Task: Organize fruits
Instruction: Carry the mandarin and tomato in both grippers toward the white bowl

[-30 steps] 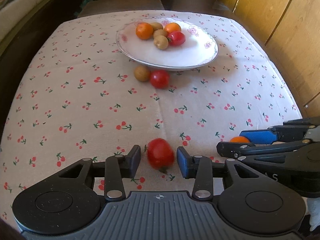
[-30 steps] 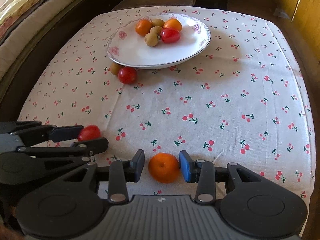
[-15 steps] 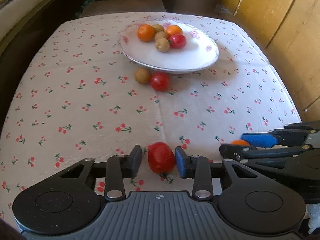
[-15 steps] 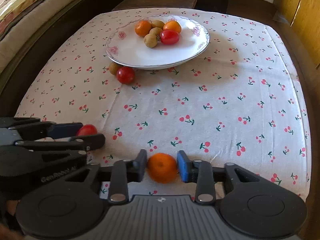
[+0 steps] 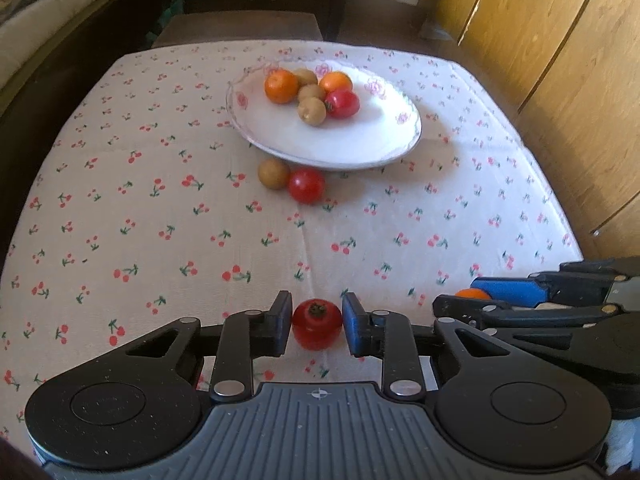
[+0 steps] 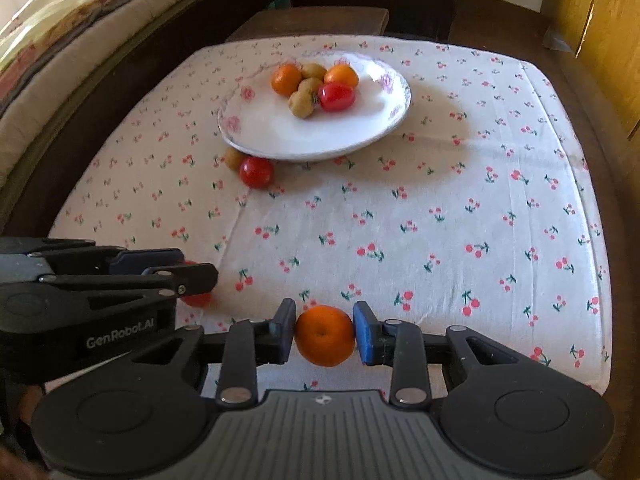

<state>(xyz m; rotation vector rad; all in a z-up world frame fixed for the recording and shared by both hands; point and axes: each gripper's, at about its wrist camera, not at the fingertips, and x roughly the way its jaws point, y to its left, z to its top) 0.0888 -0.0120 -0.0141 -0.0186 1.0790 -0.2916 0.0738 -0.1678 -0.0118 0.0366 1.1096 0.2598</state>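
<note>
Red and orange fruits already sit on the plate (image 5: 404, 136) near the bench's far edge. We see the left tool (image 5: 316, 322) pinching a tomato (image 5: 317, 329) and the right tool (image 6: 325, 334) pinching an orange (image 6: 325, 336) (both near edge). Two fruits (image 5: 290, 180) wait beside the plate.

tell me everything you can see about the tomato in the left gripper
The tomato is small, round, glossy red, with a dark green stem scar facing up toward the camera. It sits between the pads of the left gripper, whose jaws have just been closing and now press on both its sides. It is low over the cherry-print cloth at the table's near edge; whether it touches the cloth I cannot tell. From the right wrist view it is mostly hidden.
</note>
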